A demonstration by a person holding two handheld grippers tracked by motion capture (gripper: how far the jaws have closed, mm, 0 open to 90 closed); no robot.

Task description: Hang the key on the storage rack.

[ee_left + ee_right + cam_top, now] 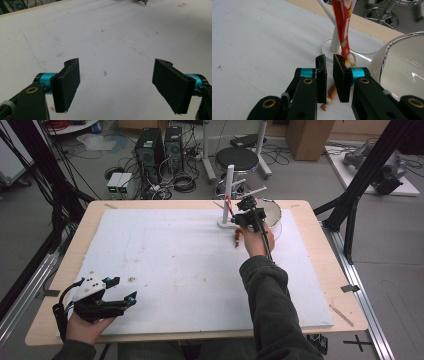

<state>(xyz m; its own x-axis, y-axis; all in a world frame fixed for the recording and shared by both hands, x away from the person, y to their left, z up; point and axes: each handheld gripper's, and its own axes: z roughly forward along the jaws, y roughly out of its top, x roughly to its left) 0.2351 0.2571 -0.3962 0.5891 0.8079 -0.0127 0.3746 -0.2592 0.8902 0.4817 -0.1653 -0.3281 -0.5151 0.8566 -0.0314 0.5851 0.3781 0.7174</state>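
The right gripper (243, 212) works at the far side of the desk (65, 270), at the foot of a white stand (228, 185) with thin side pegs; a red snack packet (343, 27) hangs against the stand's post, its lower end just beyond the jaw tips in the right gripper view. The jaws stand almost together with a narrow gap between them, and nothing is clamped in that gap; I judge the step to be the hanging of the packet on the stand, at the point where the grip is off it. Whether the packet truly hangs from a peg I cannot tell, since its top is cut off. A second small orange and red packet (238, 236) lies on the white mat (165, 255) below the gripper, just beside the person's right hand; the next move probably calls for drawing back without brushing the hanging packet, opening wider and coming down on this flat one.

The left gripper (120, 290) rests at the near left corner, its jaws wide apart and empty over bare mat.

The packet looks glossy, thin and crinkly; the stand is smooth, with a round base; the mat is matt, grainy and lightly stained; the bowl (407, 65) beside the stand is shiny and curved.
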